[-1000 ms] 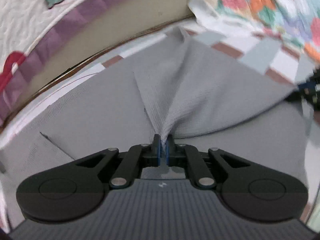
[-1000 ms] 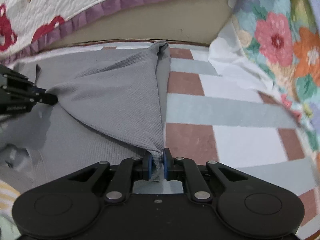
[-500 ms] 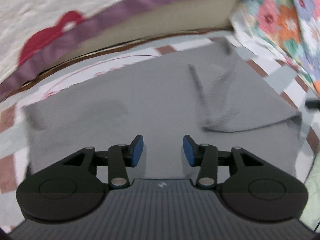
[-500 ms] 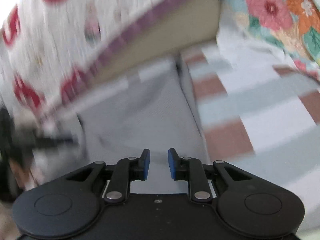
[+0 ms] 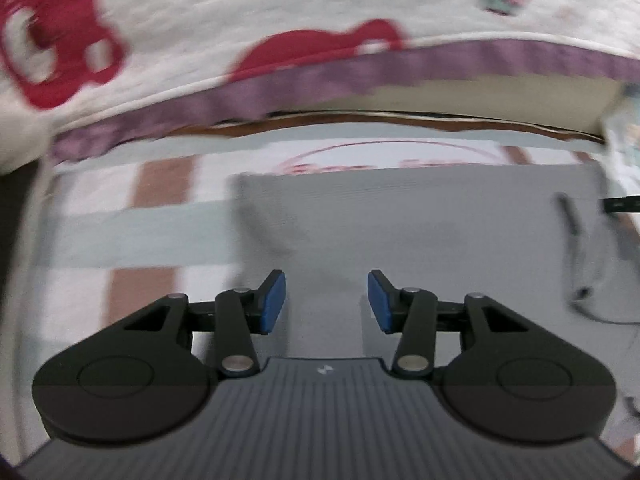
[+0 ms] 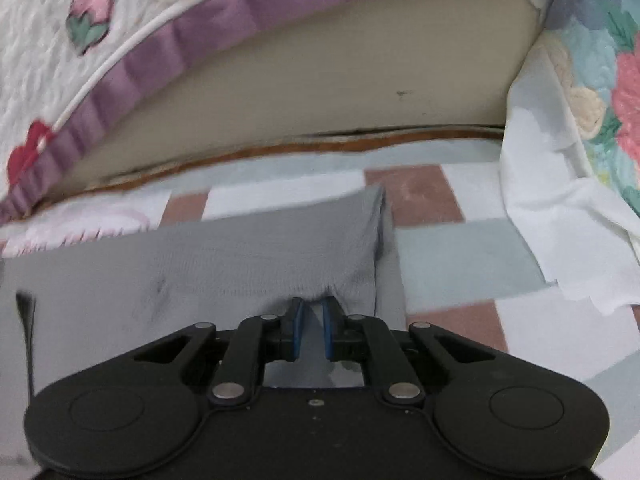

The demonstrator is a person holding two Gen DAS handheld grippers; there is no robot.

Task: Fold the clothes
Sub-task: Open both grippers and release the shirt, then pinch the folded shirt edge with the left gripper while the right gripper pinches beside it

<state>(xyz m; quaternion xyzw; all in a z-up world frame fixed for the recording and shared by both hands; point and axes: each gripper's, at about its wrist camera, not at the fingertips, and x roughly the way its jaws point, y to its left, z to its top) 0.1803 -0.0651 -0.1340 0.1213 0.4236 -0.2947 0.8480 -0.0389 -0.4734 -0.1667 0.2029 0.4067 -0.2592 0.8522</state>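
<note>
A grey knit garment point(image 5: 400, 220) lies folded flat on a patchwork sheet point(image 5: 140, 220). My left gripper point(image 5: 326, 300) hovers over the garment's left part, open, its blue pads well apart with nothing between them. In the right wrist view my right gripper point(image 6: 313, 312) sits at the near edge of the garment point(image 6: 200, 272), close to its right corner. Its jaws are closing, and the cloth puckers into the narrow gap at the tips. A dark tip of the right gripper point(image 5: 620, 205) shows at the right edge of the left wrist view.
A white quilt point(image 6: 120, 20) with red shapes and a purple border hangs over the far side above a beige panel point(image 6: 360, 80). A floral quilt point(image 6: 600, 60) and a white cloth point(image 6: 560, 220) lie at the right. The checked sheet point(image 6: 440, 248) spreads right of the garment.
Both grippers let go of the lifted layer, which now lies flat. The left one swung left and opened. The right one opened, shifted to the garment's near right edge and closed on the cloth.
</note>
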